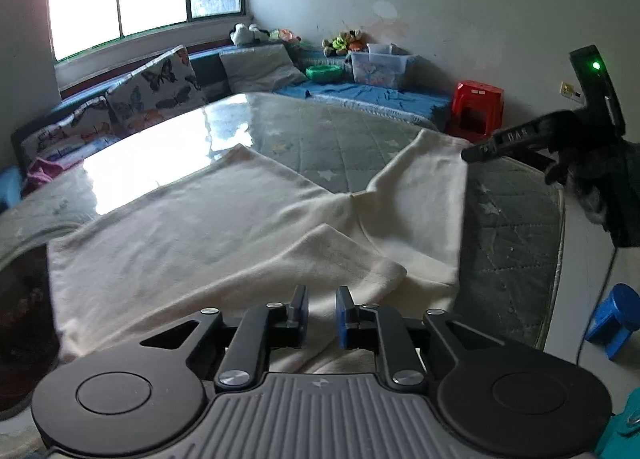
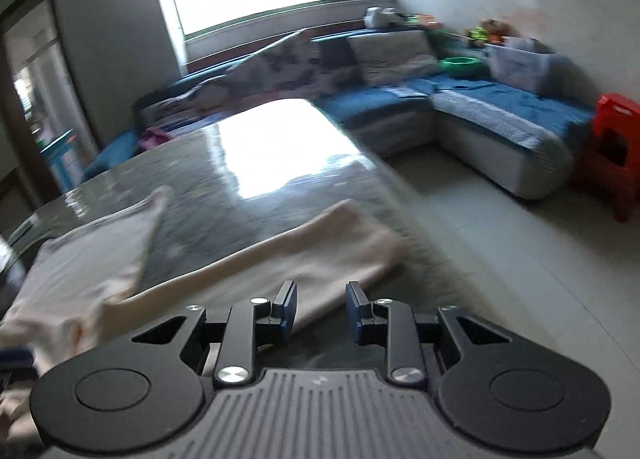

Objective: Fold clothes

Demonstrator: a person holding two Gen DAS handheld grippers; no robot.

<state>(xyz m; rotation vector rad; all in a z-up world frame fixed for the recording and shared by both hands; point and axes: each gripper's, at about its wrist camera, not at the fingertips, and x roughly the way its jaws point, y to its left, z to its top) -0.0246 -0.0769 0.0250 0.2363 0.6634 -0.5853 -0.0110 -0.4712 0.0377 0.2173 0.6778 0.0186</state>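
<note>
Both tongs, left gripper (image 1: 322,309) & right gripper (image 2: 321,307), I see gaping, empty, over cream garment (image 1: 224,227); red stool (image 1: 478,109) upper right.

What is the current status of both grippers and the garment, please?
Left gripper open, low over the cream garment. Right gripper open, holding nothing, above a sleeve. Garment lies spread on the table, one sleeve folded in. Nothing in the way.

Almost nothing legible. Faint raised lettering on the black body of the right gripper (image 1: 516,141), at the far right of the left wrist view, too blurred to read for certain. A small embossed logo mark on the grey ribbed housing (image 1: 320,384) near the camera, no letters in it. Right wrist view blurred throughout.
</note>
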